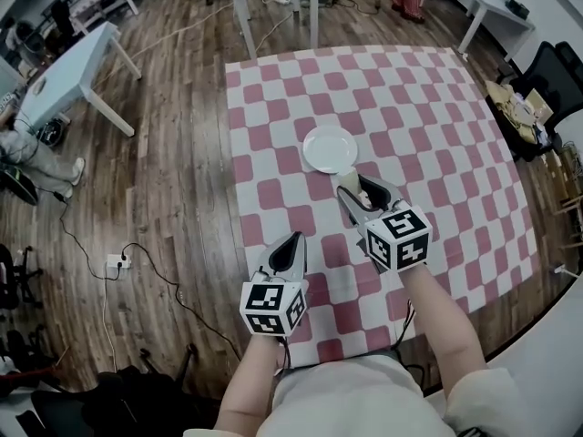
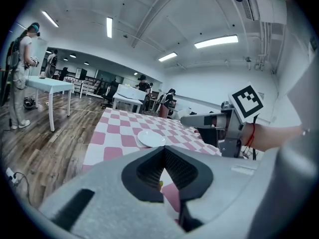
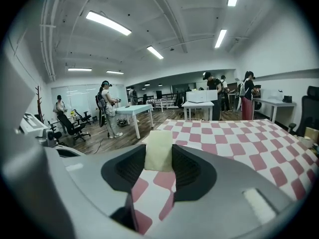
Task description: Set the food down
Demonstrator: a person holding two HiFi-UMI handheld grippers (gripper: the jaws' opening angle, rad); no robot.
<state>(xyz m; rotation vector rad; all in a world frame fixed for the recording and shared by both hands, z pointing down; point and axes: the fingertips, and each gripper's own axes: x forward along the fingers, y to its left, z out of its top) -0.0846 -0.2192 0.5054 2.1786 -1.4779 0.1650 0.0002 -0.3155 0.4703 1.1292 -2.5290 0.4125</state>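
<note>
Between the jaws of my right gripper (image 1: 357,188), a pale yellow block of food (image 3: 158,151) is clamped on both sides at centre frame. My left gripper (image 1: 293,241), lower left, has its jaws closed together. A white plate (image 1: 330,148) lies just above the right gripper, on the pink checked cloth (image 1: 437,116).

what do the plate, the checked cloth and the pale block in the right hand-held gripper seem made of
Plate: likely glazed ceramic or melamine, plain white, smooth rim.
Cloth: fabric or vinyl, matte pink-and-white checks, lying flat.
Block: looks soft and spongy, pale cream, matte; maybe cake or foam.
</note>
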